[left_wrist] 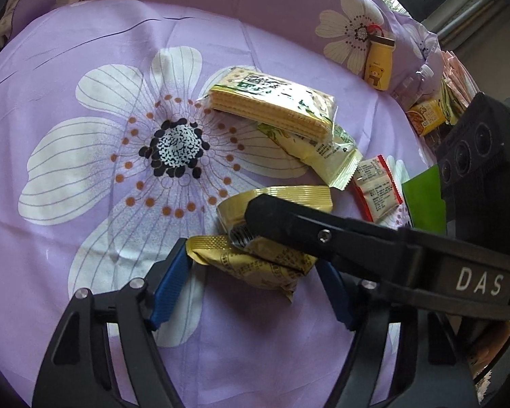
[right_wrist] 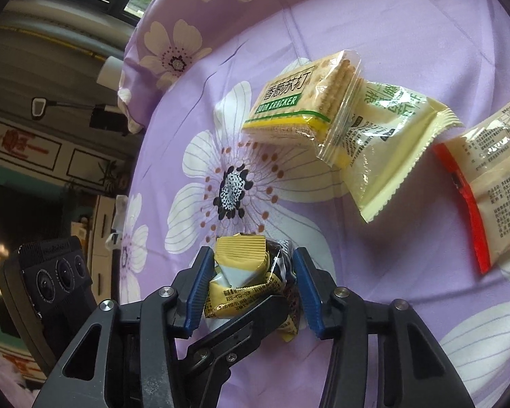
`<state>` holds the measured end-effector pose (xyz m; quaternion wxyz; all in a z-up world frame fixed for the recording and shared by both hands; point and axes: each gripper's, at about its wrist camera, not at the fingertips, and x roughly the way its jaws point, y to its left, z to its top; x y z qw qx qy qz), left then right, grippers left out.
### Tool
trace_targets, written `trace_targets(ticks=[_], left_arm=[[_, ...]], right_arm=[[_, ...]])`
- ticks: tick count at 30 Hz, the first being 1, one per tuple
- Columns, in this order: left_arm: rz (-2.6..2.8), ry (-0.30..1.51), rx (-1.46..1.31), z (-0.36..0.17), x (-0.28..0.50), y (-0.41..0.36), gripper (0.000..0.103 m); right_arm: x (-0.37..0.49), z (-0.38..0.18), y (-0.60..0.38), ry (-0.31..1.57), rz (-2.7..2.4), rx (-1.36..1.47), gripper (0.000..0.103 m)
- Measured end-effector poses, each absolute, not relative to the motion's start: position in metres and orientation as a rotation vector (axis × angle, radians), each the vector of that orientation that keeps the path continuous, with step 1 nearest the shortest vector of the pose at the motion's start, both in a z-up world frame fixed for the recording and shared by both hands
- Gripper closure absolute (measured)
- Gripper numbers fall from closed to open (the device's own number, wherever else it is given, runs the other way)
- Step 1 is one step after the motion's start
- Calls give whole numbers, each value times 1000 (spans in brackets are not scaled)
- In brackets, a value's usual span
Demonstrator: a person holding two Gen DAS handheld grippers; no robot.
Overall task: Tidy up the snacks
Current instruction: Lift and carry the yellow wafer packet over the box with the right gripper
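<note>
A crumpled yellow snack packet lies on the purple flowered cloth. My right gripper is shut on it, with both blue pads pressing its sides; a second striped yellow packet sits at its tip. In the left wrist view one right finger crosses over the packets. My left gripper straddles the same packet lengthwise, its pads standing at the ends without squeezing. One left finger shows under the packet.
Beyond the packets lie a soda cracker pack, a pale yellow packet, a red-edged white packet and a green packet. A yellow bear bottle and more snacks stand far right.
</note>
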<state>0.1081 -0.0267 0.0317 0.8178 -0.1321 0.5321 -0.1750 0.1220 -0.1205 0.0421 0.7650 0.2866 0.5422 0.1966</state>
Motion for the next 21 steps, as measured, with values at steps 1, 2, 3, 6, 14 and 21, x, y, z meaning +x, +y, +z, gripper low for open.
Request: trace_targets(ticks=[1,2,3,6,14,21], left_arm=[[-378,1135,-277,33,107,-29,30],[-383,1137,-273,34,105,-32,30],[-389,1137,-270,35,103,-35,30],[-403,1132,-251,41,95,-46,30],[-445,1094,-222,54,69,-70,30],[-497,1052,-160,65,52,-86,31]], right_arm=[[121,43,-122,1177,421,624,53],[119,44,-123,1175,414,626,53],[116,46,-126,1171,409,628,53],[105,51,-135,1155,397,643,53],[72,69,-149,1120,358,611,53],[46,83,-157,1070,321,582,53]])
